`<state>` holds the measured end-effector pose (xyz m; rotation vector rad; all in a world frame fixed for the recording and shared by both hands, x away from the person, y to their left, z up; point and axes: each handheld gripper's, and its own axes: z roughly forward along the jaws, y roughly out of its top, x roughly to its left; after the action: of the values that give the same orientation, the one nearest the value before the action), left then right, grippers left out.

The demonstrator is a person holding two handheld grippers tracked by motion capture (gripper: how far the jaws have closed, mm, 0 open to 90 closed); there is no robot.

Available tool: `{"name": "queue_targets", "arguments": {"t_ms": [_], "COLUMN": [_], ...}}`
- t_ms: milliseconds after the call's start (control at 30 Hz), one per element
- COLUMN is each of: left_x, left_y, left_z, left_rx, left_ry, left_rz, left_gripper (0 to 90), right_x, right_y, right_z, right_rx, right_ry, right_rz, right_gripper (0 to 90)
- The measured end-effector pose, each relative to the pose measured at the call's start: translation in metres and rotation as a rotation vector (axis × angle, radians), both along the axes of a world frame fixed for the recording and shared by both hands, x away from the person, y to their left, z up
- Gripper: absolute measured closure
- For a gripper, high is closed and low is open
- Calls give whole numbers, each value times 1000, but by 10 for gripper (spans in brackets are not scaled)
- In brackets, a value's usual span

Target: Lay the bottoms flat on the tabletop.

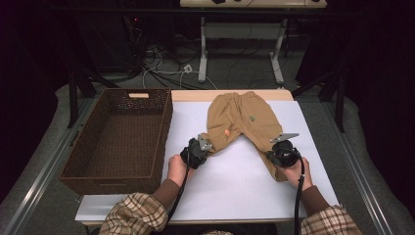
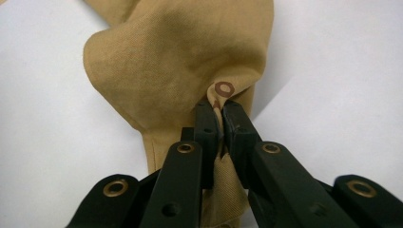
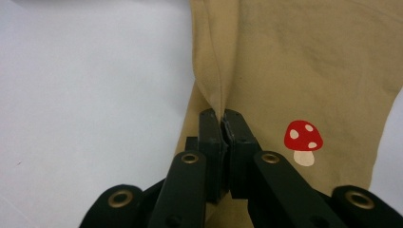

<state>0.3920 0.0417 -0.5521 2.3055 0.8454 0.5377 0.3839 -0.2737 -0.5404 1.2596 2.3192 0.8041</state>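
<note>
Overhead, tan children's trousers (image 1: pixel 241 123) lay spread on the white table (image 1: pixel 235 191), waistband at the far edge and both legs splayed toward the person. The left gripper (image 1: pixel 202 145) sat at the end of one leg and the right gripper (image 1: pixel 280 145) on the hem of the other, each clamped on cloth. Bare white tabletop stretched between the two legs and on toward the near edge. A brown wicker basket (image 1: pixel 161 132) stood against the table's left side with nothing visible inside.

Along the left gripper's jaws, the pads were closed on a pinched fold of the trousers (image 2: pixel 180 61), just beneath a small brown ring print (image 2: pixel 224 89), with white surface on either side.

Along the right gripper's jaws, the pads nipped a raised crease of the trousers (image 3: pixel 304 61), and a red mushroom print (image 3: pixel 303 140) showed just beside them, with open table beyond the cloth's edge.
</note>
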Motion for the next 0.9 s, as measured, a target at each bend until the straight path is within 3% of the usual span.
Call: {"name": "queue_targets", "arguments": {"t_ms": [333, 500, 633, 767, 900], "left_x": [-12, -20, -17, -5, -1], "left_y": [0, 0, 3, 10, 12], "left_z": [15, 25, 26, 16, 13], "left_rx": [-66, -90, -80, -56, -49], "left_ry": [-4, -26, -41, -9, 3], "left_rz": [-30, -50, -22, 37, 54], "left_gripper": [862, 862, 859, 824, 749], "right_x": [-1, -2, -2, -1, -1], "right_y": [-2, -4, -5, -4, -2], "right_z": [4, 6, 7, 5, 3], "right_rx": [5, 9, 13, 9, 6], "right_ry": [-13, -25, -34, -21, -14], "right_rz": [-7, -20, -19, -14, -8], "right_gripper": [878, 878, 878, 877, 876]}}
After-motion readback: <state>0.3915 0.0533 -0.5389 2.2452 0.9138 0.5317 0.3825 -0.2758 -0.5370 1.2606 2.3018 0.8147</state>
